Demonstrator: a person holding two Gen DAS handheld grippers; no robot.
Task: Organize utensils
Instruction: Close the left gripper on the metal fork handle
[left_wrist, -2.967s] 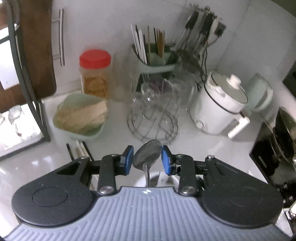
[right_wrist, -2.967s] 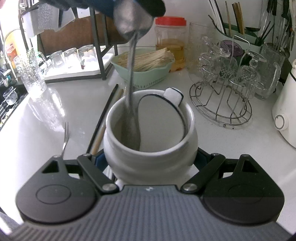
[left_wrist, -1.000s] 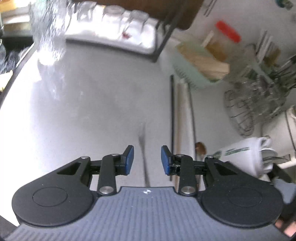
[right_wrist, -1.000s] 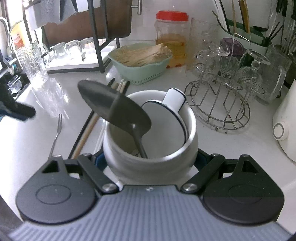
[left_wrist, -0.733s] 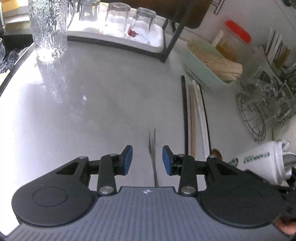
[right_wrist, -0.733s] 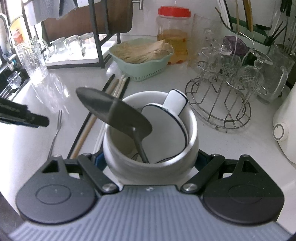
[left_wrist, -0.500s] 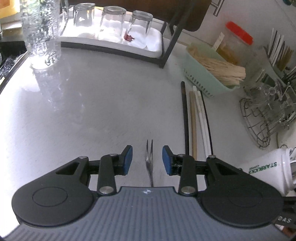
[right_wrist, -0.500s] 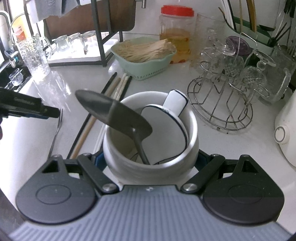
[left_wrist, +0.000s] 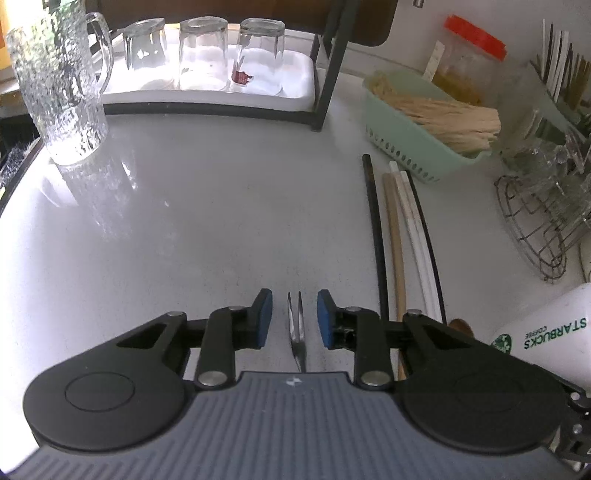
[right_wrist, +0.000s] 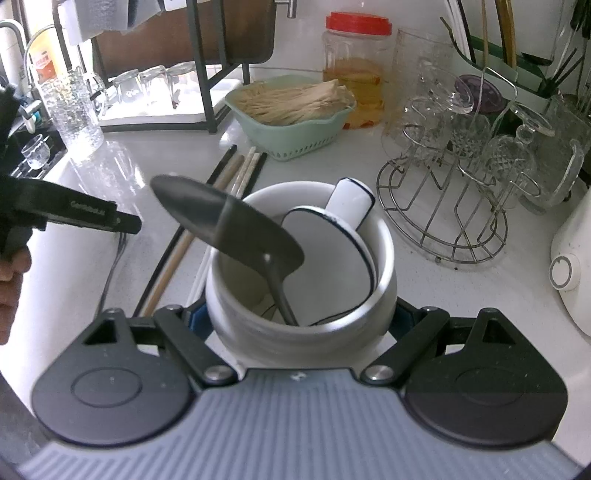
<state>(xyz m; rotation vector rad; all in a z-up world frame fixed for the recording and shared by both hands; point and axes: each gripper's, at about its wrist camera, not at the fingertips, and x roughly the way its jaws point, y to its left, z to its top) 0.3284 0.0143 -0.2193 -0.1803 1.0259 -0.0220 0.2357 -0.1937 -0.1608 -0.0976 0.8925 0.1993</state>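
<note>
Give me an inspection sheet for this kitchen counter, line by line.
Surface: white counter, glossy.
Job's things: fork flat on counter; chopsticks beside it; metal spoon and white ladle in white mug.
Clutter: green basket, red-lidded jar, glass pitcher, wire glass rack.
Grippers: left gripper jaws just closing, straddling fork, pads clear; right gripper clamps mug.
Cables: nothing seen.
Surroundings: upturned glasses on tray.

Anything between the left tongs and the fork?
Nothing visible. The fork lies bare on the counter, its tines between the open pads of the left tongs, which have just been closing. Chopsticks lie off to the side.
</note>
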